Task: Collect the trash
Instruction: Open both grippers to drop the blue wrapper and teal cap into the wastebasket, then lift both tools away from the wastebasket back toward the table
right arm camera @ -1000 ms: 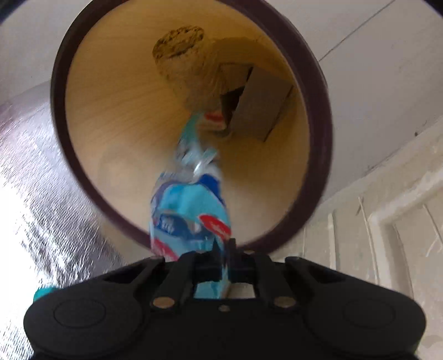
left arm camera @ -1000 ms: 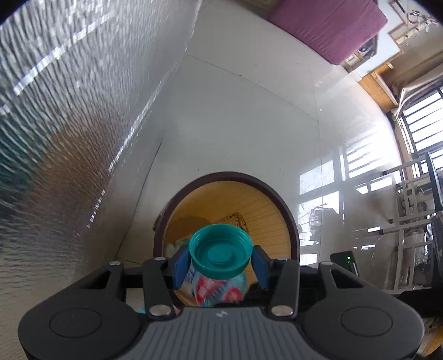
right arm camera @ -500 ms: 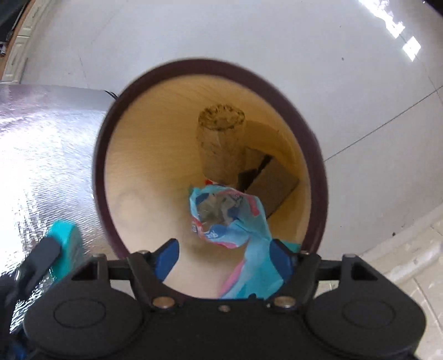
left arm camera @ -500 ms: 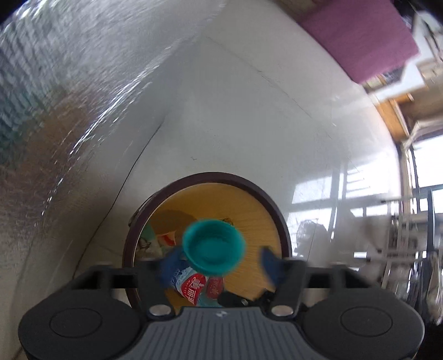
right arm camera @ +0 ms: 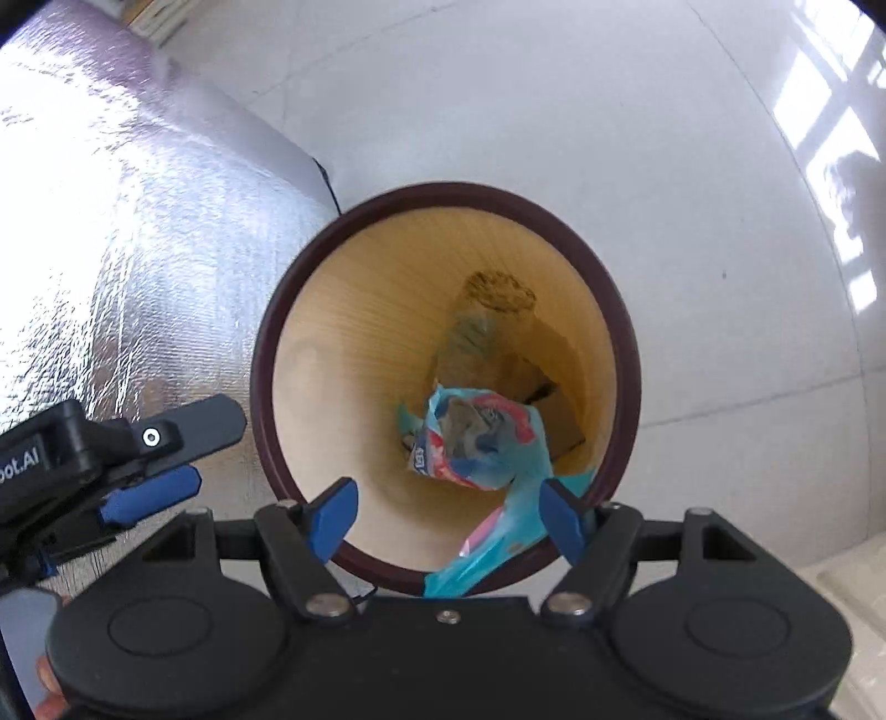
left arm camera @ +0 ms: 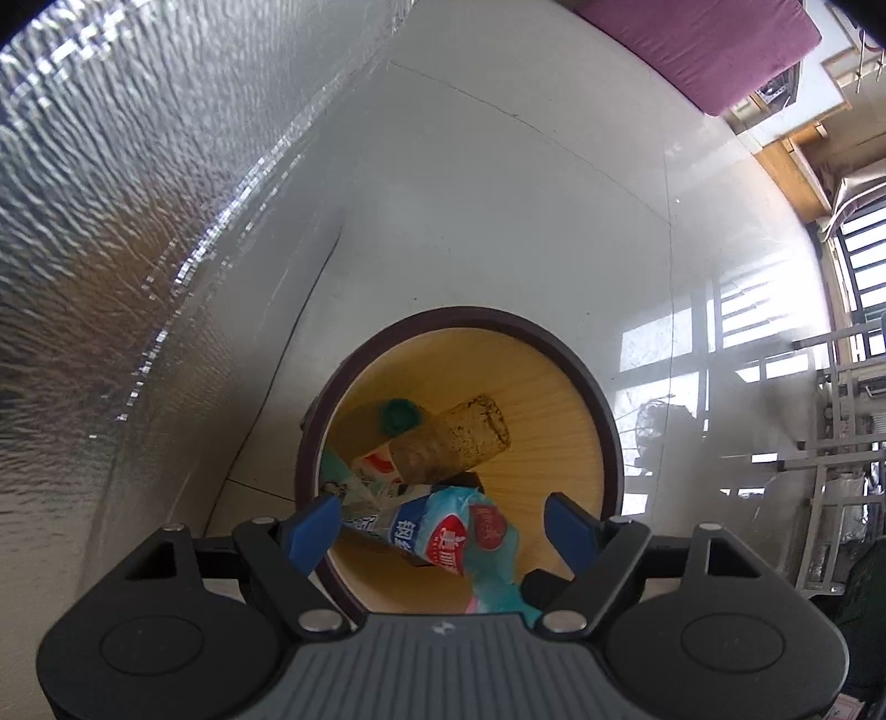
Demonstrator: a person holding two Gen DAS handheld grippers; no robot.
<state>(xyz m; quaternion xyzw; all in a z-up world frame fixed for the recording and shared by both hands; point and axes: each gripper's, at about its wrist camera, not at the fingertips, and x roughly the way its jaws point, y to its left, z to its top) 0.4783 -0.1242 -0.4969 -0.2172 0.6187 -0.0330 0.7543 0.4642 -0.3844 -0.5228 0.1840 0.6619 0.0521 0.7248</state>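
A round bin with a dark brown rim [left arm camera: 606,421] [right arm camera: 266,354] and a pale wooden inside stands on the floor below both grippers. In it lie a teal bottle cap [left arm camera: 397,415], a brown cardboard tube [left arm camera: 457,440] [right arm camera: 495,302] and a crumpled blue snack wrapper [left arm camera: 443,531] [right arm camera: 479,443]. My left gripper [left arm camera: 443,529] hangs open over the bin's near edge with nothing between its pads; it also shows at the left of the right wrist view as the left gripper [right arm camera: 205,454]. My right gripper [right arm camera: 447,515] is open above the bin; the wrapper's tail lies below it, not pinched.
A silver foil mat [left arm camera: 138,249] [right arm camera: 111,221] borders the bin on the left. White glossy floor tiles [left arm camera: 498,194] spread beyond. A purple cushion [left arm camera: 692,44] lies far off, and a metal rack [left arm camera: 830,415] stands by the window at the right.
The left gripper opened and the teal cap fell into the bin. The right gripper opened, let the blue wrapper drop in, rolled and rose higher above the bin.
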